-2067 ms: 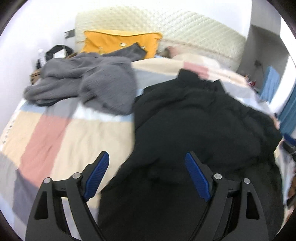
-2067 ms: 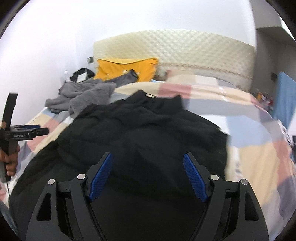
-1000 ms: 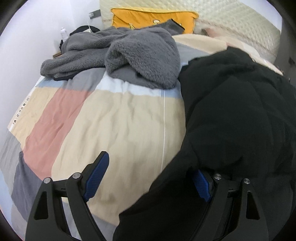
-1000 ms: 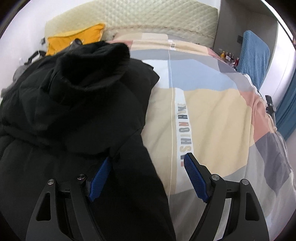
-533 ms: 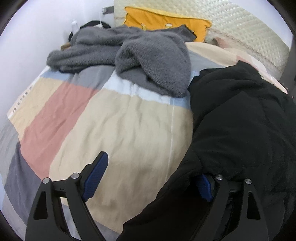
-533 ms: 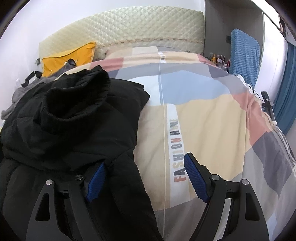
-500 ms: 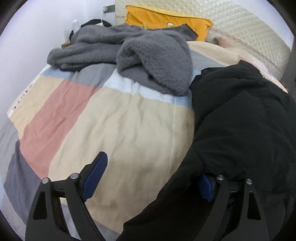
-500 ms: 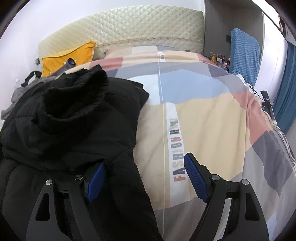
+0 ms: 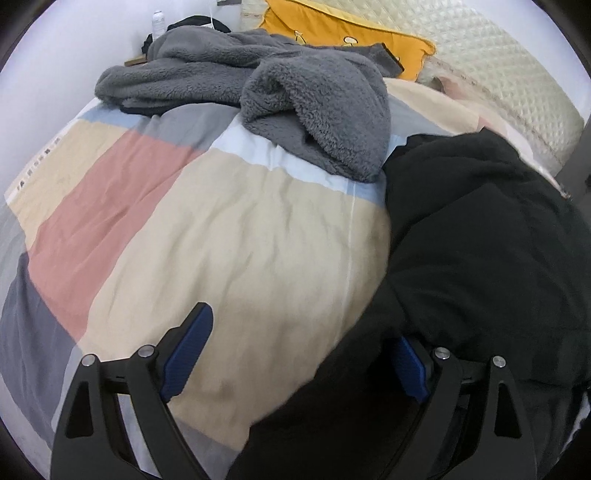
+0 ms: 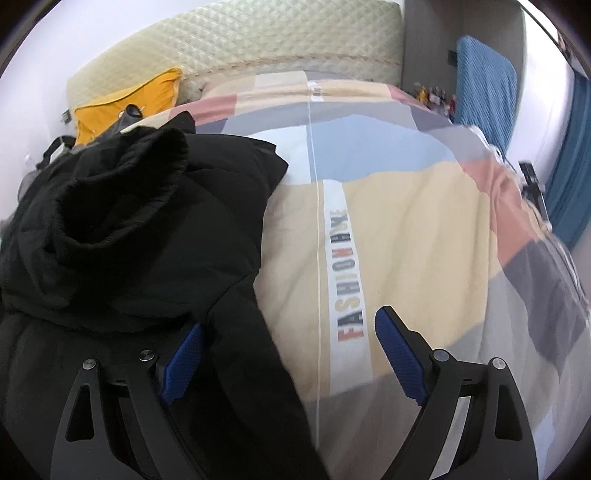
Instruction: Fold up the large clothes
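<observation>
A large black padded jacket (image 9: 480, 251) lies crumpled on the bed; in the right wrist view it (image 10: 129, 236) fills the left side. My left gripper (image 9: 299, 354) is open at the jacket's left lower edge, with black cloth lying between the jaws and over its right finger (image 9: 410, 365). My right gripper (image 10: 291, 354) is open at the jacket's right lower edge, with a flap of black cloth between the jaws and its left finger (image 10: 181, 369) partly covered.
The bed has a patchwork cover (image 9: 229, 236) with a "FASHION" strip (image 10: 347, 280). A grey fleece garment (image 9: 288, 92) lies at the far left by a yellow pillow (image 9: 347, 33). A quilted headboard (image 10: 258, 44) stands behind. A blue towel (image 10: 484, 88) hangs at right.
Both grippers dropped from above the jacket to its two lower side edges. In the last half second they crept a little closer; both stay open.
</observation>
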`<state>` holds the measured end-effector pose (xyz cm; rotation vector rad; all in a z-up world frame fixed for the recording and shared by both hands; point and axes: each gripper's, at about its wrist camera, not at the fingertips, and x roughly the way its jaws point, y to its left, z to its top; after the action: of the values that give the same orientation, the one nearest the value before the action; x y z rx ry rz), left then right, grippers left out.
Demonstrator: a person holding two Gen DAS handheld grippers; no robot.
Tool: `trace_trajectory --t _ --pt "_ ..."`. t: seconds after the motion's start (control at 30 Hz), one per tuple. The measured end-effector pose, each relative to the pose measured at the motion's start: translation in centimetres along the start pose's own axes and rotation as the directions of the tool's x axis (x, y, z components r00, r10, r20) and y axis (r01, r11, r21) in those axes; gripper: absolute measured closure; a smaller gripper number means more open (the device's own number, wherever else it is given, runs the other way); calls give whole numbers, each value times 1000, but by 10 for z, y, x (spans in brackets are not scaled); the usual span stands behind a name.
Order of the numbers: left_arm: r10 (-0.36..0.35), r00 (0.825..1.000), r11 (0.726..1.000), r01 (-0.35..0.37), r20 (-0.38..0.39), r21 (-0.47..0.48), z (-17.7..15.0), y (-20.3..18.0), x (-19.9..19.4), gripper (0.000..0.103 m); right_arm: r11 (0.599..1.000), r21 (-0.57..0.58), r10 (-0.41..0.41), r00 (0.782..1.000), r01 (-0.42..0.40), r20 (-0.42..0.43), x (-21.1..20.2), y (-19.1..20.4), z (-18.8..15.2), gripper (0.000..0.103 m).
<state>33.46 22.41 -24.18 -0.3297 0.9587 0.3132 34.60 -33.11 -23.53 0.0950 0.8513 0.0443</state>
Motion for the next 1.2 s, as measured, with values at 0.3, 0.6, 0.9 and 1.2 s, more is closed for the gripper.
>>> trace_trajectory --t 0.3,0.6,0.9,1.2 --pt "-104 987 994 102 124 25 -23 -13 -87 13 995 51 86 993 -90 84 -73 6 -7 15" --pt "-286 890 955 232 356 187 -57 -26 -200 8 987 56 142 974 -154 174 -152 7 -32 14" --pt "-446 836 894 437 321 104 -72 28 -262 8 957 138 222 952 -254 211 -188 -8 -63 14" --pt "-372 860 926 370 349 75 -57 120 -342 8 906 140 380 913 -400 149 -212 -22 -74 14"
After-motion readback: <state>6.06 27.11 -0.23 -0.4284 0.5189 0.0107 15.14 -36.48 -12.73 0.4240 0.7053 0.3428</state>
